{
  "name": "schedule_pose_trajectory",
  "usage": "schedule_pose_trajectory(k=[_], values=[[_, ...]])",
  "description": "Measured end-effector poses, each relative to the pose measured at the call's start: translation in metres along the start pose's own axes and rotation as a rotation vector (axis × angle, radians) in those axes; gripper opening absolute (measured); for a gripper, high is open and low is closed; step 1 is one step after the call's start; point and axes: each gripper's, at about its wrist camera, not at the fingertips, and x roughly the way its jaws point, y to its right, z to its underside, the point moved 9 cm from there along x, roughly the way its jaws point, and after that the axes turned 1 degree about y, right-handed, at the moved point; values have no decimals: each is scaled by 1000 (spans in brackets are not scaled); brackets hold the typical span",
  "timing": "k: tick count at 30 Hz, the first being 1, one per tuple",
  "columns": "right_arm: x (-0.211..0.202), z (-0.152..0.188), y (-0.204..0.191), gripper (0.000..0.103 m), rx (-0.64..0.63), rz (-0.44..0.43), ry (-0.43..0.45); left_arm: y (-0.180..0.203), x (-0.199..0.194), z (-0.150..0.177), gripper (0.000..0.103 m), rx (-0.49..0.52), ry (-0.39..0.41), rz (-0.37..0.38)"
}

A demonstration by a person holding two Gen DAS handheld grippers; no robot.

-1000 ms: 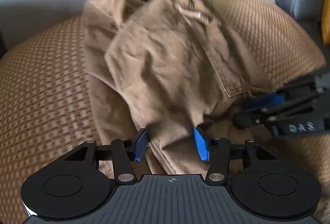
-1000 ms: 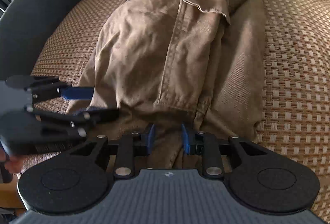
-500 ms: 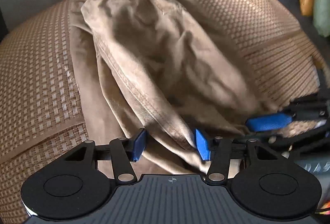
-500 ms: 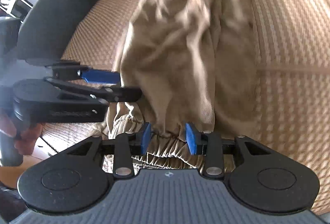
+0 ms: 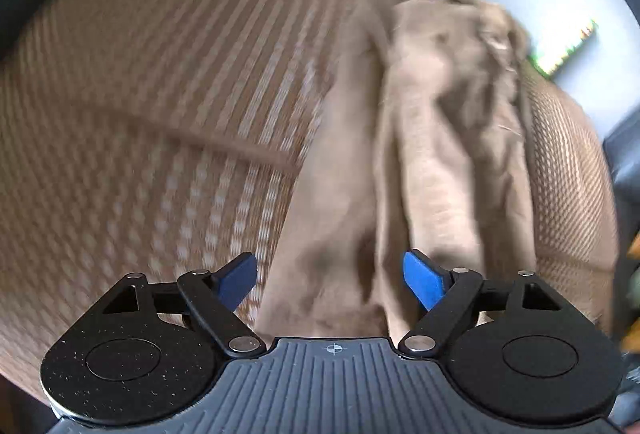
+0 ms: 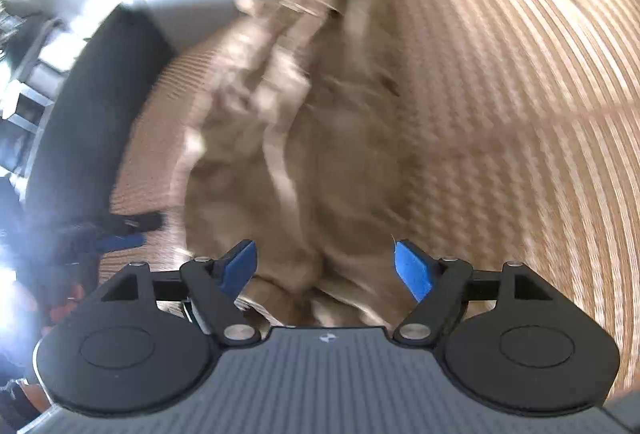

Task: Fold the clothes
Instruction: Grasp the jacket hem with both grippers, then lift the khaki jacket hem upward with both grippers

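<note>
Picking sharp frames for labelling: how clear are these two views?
Left wrist: trousers and woven mat smeared by motion blur; left gripper sharp. Right wrist: heavier streaking, glare at upper left; right gripper sharp.

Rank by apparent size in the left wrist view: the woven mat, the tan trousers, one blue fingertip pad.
1. Woven mat, largest.
2. Tan trousers, a long crumpled strip lying on it.
3. Blue fingertip pad, smallest, though nearest the camera.

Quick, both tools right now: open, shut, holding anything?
Left tool: open, just widened, not gripping the brown trousers.
Right tool: open, just widened, trousers released.
</note>
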Motion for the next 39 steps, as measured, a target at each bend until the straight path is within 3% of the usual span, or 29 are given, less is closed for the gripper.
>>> schedule_pose_trajectory(k=[4,9,12,15,18,22,25,28,31,39], values=[[26,7,30,80,163,-72,-40,-15,24,4,87,13,-51,35],[56,26,45,81,289,-218,-128,-17,30,17,88,29,-115,172],[52,31,42,86,295,-261,-101,-16,28,30,87,42,-163,245],[49,33,45,87,375,-315,-72,-16,20,33,87,-10,-186,317],[37,17,49,87,401,-357,-77,-17,18,34,86,-19,-203,348],[28,10,56,87,426,-362,-61,-24,10,35,84,-29,-200,370],[23,9,57,92,395,-329,-26,-37,11,37,85,-40,-217,339],[36,-1,55,94,405,-309,-7,-48,24,35,86,-74,-249,339],[54,-7,54,95,417,-284,-10,-39,30,29,88,-73,-230,370],[81,-21,33,102,468,-372,-38,-44,23,32,87,-185,-201,478]])
